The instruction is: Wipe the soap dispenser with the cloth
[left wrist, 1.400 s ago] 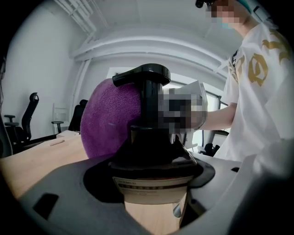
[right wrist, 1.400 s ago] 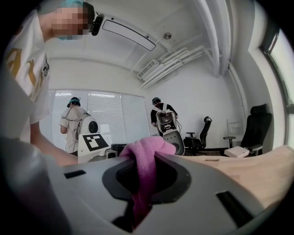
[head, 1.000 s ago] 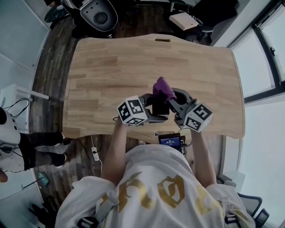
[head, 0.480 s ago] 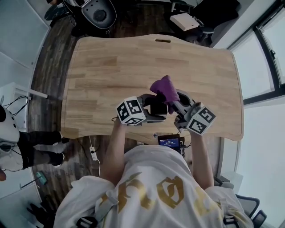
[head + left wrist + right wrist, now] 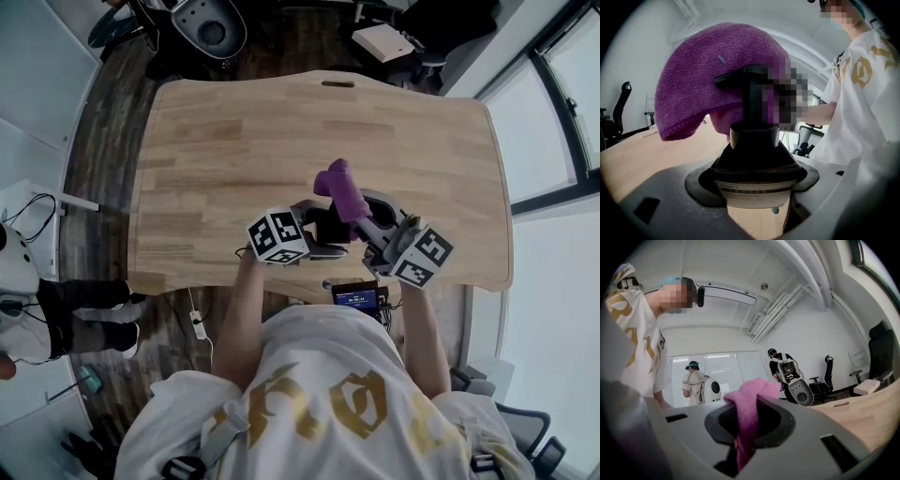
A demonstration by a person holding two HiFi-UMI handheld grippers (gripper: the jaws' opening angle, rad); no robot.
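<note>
Our left gripper (image 5: pixel 757 187) clamps the black soap dispenser (image 5: pixel 757 150) near the surface's (image 5: pixel 234 141) front edge. Our right gripper (image 5: pixel 745 427), closed, pinches the purple cloth (image 5: pixel 708 70) draped over the pump. We press lightly and sweep downward.

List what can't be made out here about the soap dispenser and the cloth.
Label print on the soap dispenser: left gripper view, too small and blurred.
Pump head's right side: left gripper view, under a mosaic patch.
Dispenser body: head view, mostly hidden by the purple cloth, left gripper and right gripper.
Where cloth meets dispenser: right gripper view shows only cloth between its fingers.
</note>
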